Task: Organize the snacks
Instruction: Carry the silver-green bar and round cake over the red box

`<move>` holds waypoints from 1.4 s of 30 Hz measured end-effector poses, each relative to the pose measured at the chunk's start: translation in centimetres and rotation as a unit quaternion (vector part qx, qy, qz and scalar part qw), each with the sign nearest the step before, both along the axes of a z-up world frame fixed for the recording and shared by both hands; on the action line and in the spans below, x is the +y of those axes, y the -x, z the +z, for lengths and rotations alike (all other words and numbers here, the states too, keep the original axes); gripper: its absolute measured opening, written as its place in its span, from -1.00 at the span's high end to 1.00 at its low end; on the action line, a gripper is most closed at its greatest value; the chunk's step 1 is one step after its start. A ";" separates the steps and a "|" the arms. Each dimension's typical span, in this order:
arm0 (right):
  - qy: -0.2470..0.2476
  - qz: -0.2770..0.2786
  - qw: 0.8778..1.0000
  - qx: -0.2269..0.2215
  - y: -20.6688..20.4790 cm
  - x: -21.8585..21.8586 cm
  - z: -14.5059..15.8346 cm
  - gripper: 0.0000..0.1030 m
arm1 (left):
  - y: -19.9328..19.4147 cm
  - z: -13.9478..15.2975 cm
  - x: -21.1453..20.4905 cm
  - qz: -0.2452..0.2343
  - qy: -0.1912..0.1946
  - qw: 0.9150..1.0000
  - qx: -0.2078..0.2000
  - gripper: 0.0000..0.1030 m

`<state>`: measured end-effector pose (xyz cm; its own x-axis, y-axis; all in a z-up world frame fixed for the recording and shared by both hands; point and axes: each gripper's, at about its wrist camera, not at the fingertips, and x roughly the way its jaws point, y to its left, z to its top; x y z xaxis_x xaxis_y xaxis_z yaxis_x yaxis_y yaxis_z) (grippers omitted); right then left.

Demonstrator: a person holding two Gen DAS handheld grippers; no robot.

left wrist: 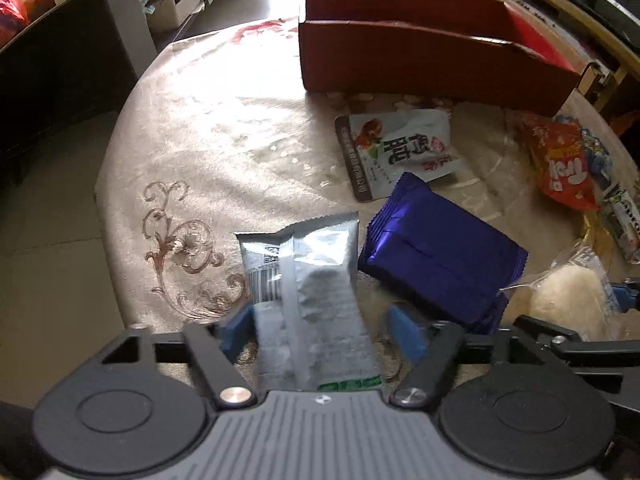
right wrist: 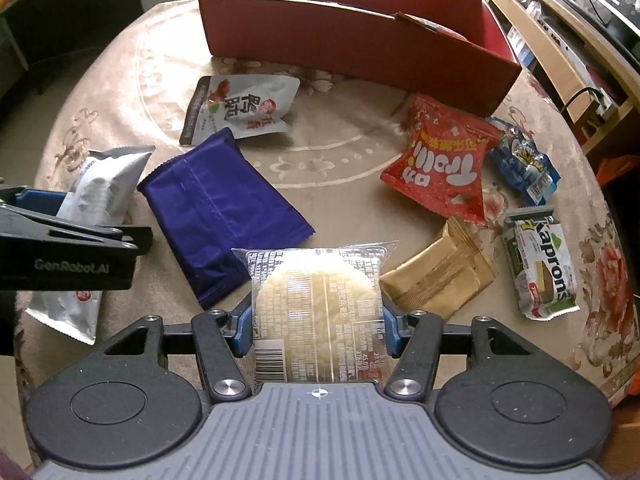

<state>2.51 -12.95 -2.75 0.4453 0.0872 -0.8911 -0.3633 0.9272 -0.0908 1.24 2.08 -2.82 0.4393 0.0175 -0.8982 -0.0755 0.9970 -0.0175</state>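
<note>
At nine o'clock on the bench (right wrist: 328, 168), the left gripper (left wrist: 320, 316) has its jaws open around a silver foil snack packet (left wrist: 308, 280); at six o'clock, the right gripper (right wrist: 318, 320) grips a clear-wrapped round rice cracker (right wrist: 318, 300), with a red cardboard box (right wrist: 360, 48) at twelve.

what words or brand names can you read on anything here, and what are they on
"Trolli": red candy bag, seen upside down.
"Kaprons": white and green wafer pack.
"GenRobot.AI": side of the left gripper.
Large Chinese characters: white pouch, not transcribed here.
Fine print and barcode: clear cracker pack between the right gripper fingers, too small.
Barcode: silver packet, digits blurred.
</note>
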 end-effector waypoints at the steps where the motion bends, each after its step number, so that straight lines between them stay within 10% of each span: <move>1: -0.002 0.000 1.000 0.001 0.0 0.0 0.0 -0.27 | 0.0 0.2 0.0 -0.002 0.001 1.000 -0.003 0.03; 42: -0.105 -0.060 0.988 -0.093 -6.2 -2.3 6.7 -0.25 | -8.3 6.7 -0.9 -0.003 0.090 0.992 -0.088 0.20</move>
<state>8.68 -15.26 3.97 0.6184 0.1981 -0.7605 -0.2442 0.9682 0.0537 9.54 1.22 3.93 0.5891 -0.1387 -0.7961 -0.0505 0.9769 -0.2076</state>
